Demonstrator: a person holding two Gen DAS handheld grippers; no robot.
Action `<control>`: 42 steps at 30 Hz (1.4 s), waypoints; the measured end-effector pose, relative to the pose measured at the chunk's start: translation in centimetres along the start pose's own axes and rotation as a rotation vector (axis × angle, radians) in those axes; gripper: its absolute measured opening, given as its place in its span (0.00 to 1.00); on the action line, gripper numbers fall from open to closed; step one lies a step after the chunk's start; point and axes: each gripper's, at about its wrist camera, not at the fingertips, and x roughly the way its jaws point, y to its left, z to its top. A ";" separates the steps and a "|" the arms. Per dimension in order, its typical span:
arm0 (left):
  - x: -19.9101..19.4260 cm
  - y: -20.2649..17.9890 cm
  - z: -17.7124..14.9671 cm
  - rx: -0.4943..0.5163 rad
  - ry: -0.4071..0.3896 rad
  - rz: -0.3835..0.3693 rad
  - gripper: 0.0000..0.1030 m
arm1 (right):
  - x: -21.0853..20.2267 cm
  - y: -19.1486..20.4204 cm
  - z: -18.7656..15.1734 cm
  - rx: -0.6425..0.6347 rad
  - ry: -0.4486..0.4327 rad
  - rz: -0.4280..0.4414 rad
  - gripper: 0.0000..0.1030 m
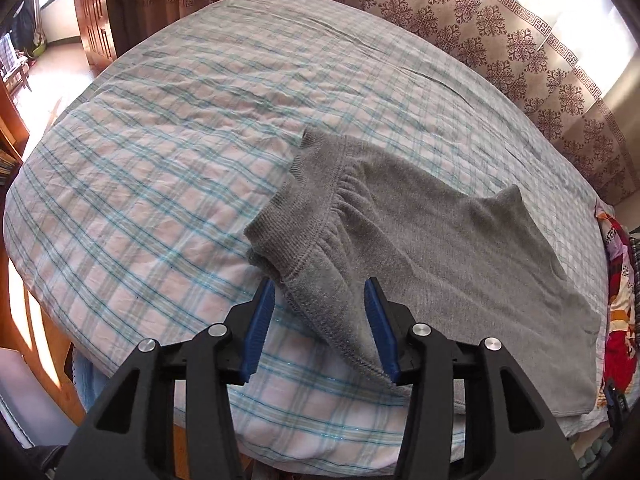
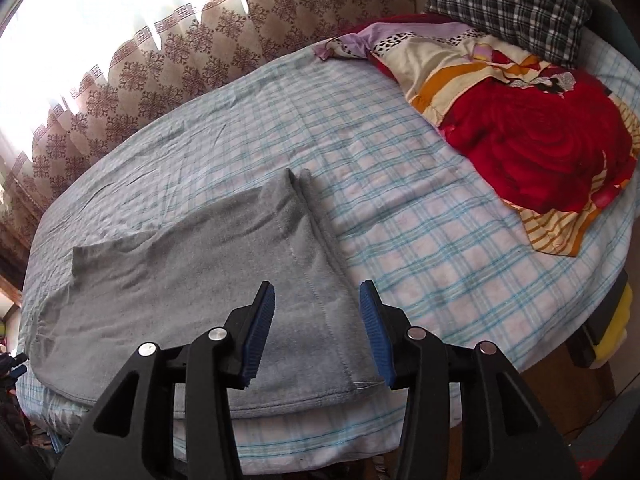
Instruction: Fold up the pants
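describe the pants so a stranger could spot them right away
Start at the bed with the checked sheet. On its near side lie the pants, flat and folded. They are plain grey with a ribbed waistband, unlike the red flowered blanket beyond.

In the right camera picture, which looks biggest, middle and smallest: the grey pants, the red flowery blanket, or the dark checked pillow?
1. grey pants, though they lie nearest the camera, which flatters them
2. red flowery blanket
3. dark checked pillow, farthest away and partly cut off
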 end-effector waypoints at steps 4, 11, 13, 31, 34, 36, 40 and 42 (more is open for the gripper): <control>0.8 -3.8 0.0 0.080 0.024 -0.088 0.47 | 2.7 2.1 -0.8 -0.056 0.078 0.007 0.43; 6.4 -8.0 -2.2 0.244 0.143 -0.055 0.49 | 5.1 1.2 -2.0 -0.108 0.163 -0.061 0.43; 7.0 -7.6 -2.5 0.249 0.137 -0.071 0.49 | 5.1 1.4 -1.8 -0.117 0.172 -0.063 0.43; 8.0 -18.2 3.1 0.366 0.088 -0.168 0.53 | 10.4 1.1 9.7 0.032 0.045 -0.007 0.44; 9.7 -20.4 4.5 0.360 0.112 -0.189 0.53 | 12.9 1.0 10.1 0.030 0.090 -0.043 0.43; 11.1 -21.7 5.4 0.353 0.132 -0.202 0.53 | 13.8 1.0 9.9 0.022 0.106 -0.046 0.35; 13.8 -23.7 6.8 0.342 0.158 -0.193 0.53 | 13.0 1.1 9.7 0.016 0.055 -0.067 0.12; 15.2 -24.3 7.5 0.334 0.161 -0.176 0.53 | 11.9 1.1 9.8 0.013 0.005 -0.087 0.06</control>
